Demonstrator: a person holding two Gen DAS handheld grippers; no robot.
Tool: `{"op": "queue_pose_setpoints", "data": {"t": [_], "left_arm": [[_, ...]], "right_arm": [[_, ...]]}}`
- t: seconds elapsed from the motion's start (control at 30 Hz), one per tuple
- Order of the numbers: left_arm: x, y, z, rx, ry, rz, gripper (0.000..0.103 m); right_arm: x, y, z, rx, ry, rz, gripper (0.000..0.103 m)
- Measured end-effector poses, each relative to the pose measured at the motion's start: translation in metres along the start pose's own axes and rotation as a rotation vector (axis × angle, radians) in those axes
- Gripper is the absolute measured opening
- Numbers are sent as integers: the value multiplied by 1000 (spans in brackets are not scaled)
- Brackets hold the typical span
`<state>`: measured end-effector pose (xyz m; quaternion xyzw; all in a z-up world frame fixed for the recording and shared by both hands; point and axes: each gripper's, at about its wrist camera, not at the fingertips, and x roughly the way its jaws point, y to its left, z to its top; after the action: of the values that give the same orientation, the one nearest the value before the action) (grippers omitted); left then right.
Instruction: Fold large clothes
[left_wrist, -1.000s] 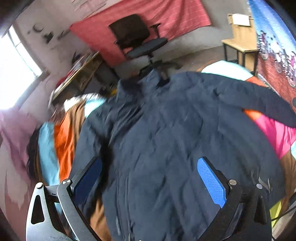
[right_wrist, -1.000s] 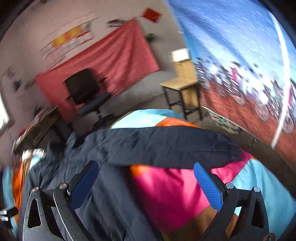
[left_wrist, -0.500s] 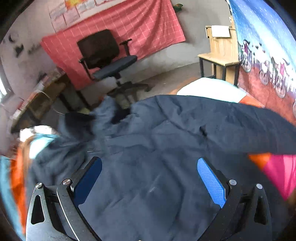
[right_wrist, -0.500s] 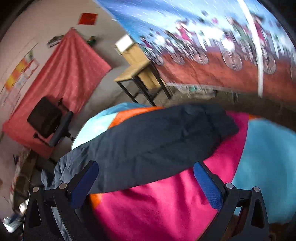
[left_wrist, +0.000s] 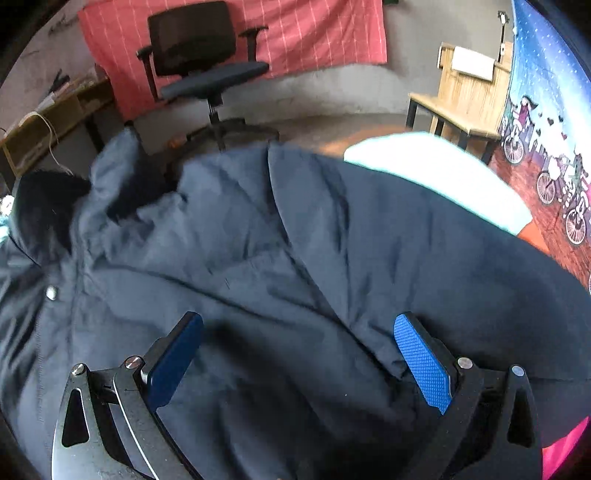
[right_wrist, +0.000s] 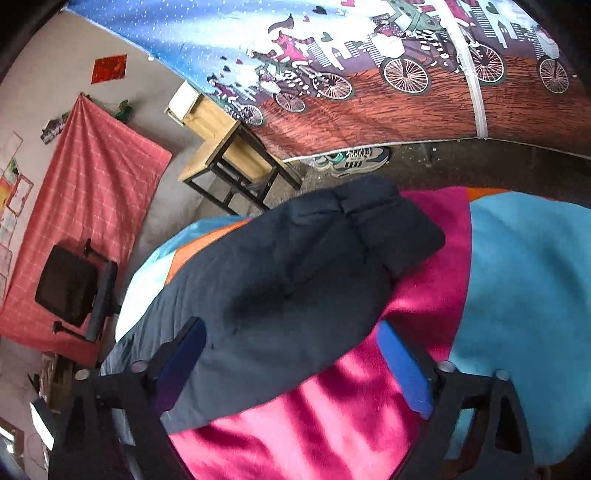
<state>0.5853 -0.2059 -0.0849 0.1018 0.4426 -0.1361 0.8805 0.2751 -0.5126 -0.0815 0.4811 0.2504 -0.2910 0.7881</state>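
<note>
A large dark navy jacket lies spread on a bed with a bright blanket. In the left wrist view its collar is at the upper left and a snap button shows at the left. My left gripper is open and empty, just above the jacket's shoulder area. In the right wrist view the jacket's sleeve lies stretched out over the blanket, its cuff toward the far edge. My right gripper is open and empty, hovering over the sleeve.
The blanket is pink, light blue and orange. Beyond the bed stand a black office chair, a wooden table and a low shelf. A sneaker lies on the floor by a wall hanging with bicycles.
Both grippers have moved in and lower over the jacket. The left view has shifted from the jacket's body toward the collar and shoulder. The right view has swung toward the sleeve and cuff.
</note>
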Motion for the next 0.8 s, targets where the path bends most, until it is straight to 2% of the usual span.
{"op": "queue_pose_setpoints", "data": {"t": [0.03,0.1,0.13,0.2,0.23,0.3,0.4,0.5,0.57,0.7,0.8], "left_arm": [[7,1,-1,-1,17,5,102],[13,-3,-4,15,23,25,102],[16,-7,-6,36,26,47,102],[20,-13,-8,59,26,72,102],[23,-14,-8,63,32,75,102],[25,-9,-9,47,37,53,102],[18,6,-7,-16,26,-27,101],[-8,33,-7,-101,-3,-100,101],[-28,51,-8,-131,-19,-128,101],[-78,95,-27,-136,-67,-92,101],[-110,124,-56,-154,-78,-25,101]], "right_arm": [[2,0,2,1,-5,-9,79],[5,0,3,-6,-15,-36,61],[8,1,4,-10,-19,-45,57],[11,4,4,-29,-31,-62,38],[11,4,3,-36,-36,-63,34],[10,6,1,-53,-48,-58,18],[6,16,1,-85,-69,-35,10],[-5,29,2,-124,-110,-15,8],[-20,44,5,-182,-166,13,8],[-56,89,2,-342,-286,92,8],[-82,132,-14,-484,-352,162,8]]}}
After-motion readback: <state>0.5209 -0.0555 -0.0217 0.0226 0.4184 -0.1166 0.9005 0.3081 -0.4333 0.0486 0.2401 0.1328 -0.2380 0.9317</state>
